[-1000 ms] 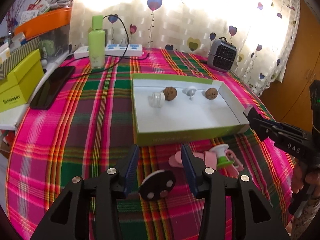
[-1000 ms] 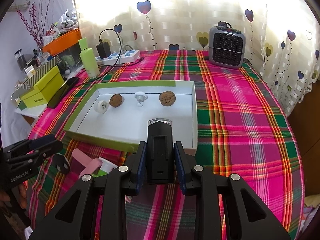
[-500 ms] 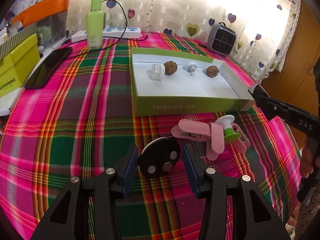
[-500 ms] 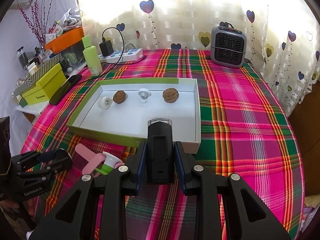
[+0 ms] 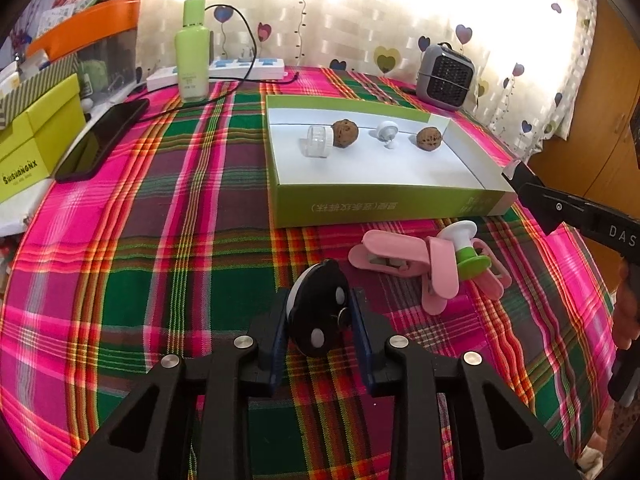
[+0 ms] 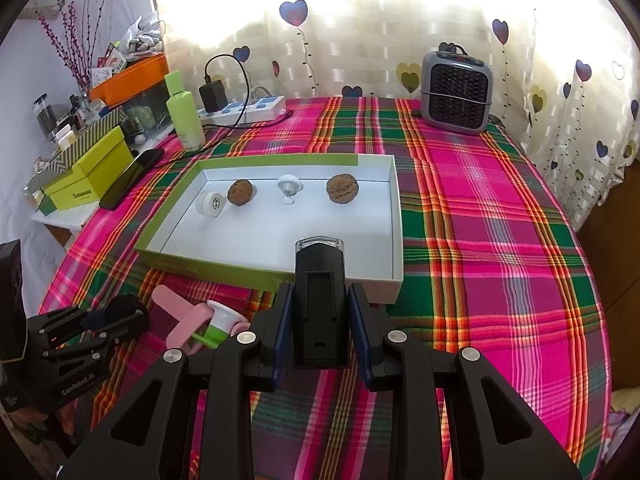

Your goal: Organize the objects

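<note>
My left gripper [image 5: 319, 312] is low over the plaid cloth with its jaws closing; both pads press a black round disc [image 5: 316, 322] with white dots, which stands on edge. From the right wrist view, the left gripper [image 6: 116, 316] shows at the lower left. My right gripper [image 6: 320, 300] is shut on a black rectangular block [image 6: 319, 280] with a clear cap, just before the tray's near wall. The green-sided white tray [image 5: 384, 204] holds two walnuts [image 5: 345, 133], a white roll [image 5: 318, 141] and a small white cap [image 5: 387, 131]. Pink clips [image 5: 384, 256] and a green-and-white plug [image 5: 468, 248] lie beside the disc.
A green bottle [image 5: 194, 52], a power strip [image 5: 240, 70] with cable and a dark phone [image 5: 102, 136] sit at the back left. A grey heater [image 6: 456, 92] stands at the back right. Yellow-green boxes [image 5: 36, 136] crowd the left edge. The round table drops off on the right.
The left jaws have narrowed from standing apart around the black disc to pressing on it, and the gripper has sunk slightly toward the cloth. The right gripper and its block have stayed put.
</note>
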